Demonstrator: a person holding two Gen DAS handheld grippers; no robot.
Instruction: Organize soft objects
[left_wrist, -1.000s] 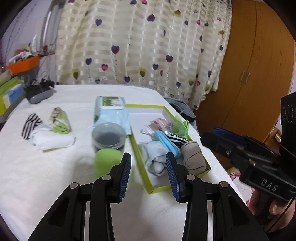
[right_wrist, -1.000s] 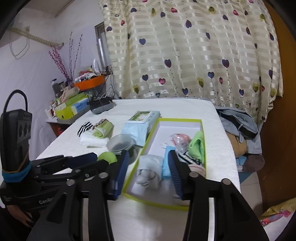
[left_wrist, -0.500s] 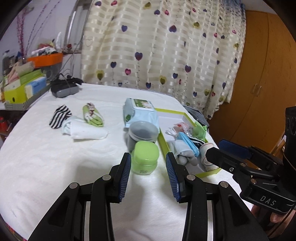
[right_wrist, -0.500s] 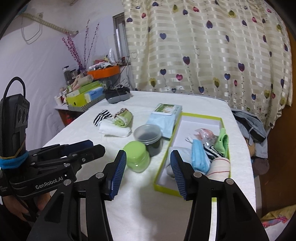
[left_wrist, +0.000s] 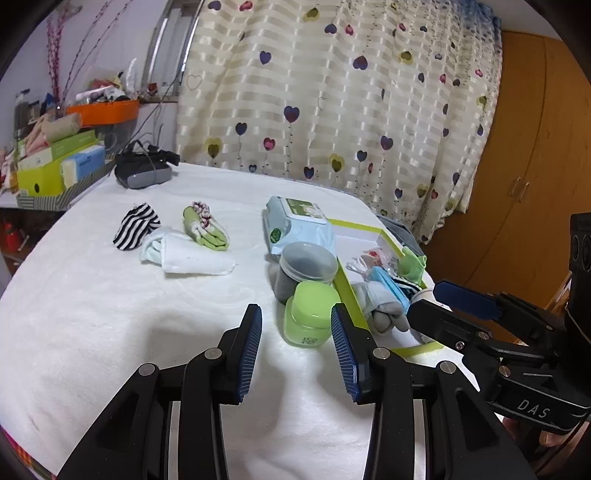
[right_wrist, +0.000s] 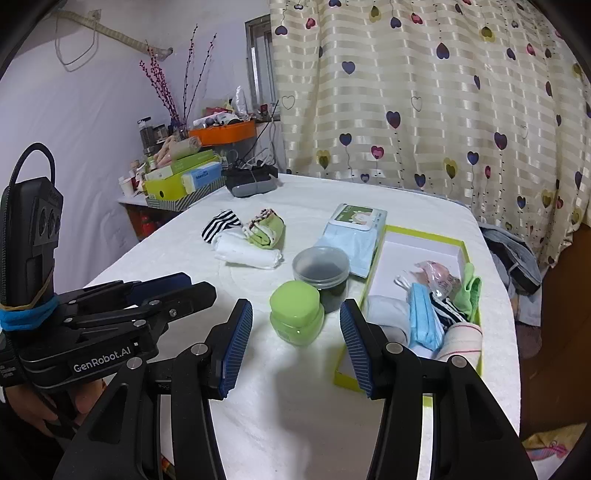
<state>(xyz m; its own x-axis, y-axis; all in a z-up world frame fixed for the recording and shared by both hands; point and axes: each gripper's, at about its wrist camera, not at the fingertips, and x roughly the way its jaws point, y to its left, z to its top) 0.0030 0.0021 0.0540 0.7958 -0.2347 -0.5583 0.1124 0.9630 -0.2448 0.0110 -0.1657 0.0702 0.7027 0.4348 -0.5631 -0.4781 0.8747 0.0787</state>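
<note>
I am holding the left gripper (left_wrist: 296, 345) with its jaws apart and nothing between them, hovering over the white bedcover (left_wrist: 92, 314); the right gripper (right_wrist: 295, 347) is likewise spread wide and carrying nothing. Going left to right, the striped sock (left_wrist: 136, 225), the white folded cloth (left_wrist: 192, 256) and the green rolled sock (left_wrist: 205, 229) are lying together, well apart from the box, so I judge they are waiting to be sorted. The wipes pack (left_wrist: 301, 225), the grey tub (left_wrist: 306, 267) and the green jar (left_wrist: 312, 314) are sitting just beside the green-edged box (right_wrist: 423, 236), which is already holding several rolled socks (right_wrist: 424, 325). A heart-print curtain (left_wrist: 351, 92) is hanging behind, with a wooden wardrobe (left_wrist: 535, 166) at the right
</note>
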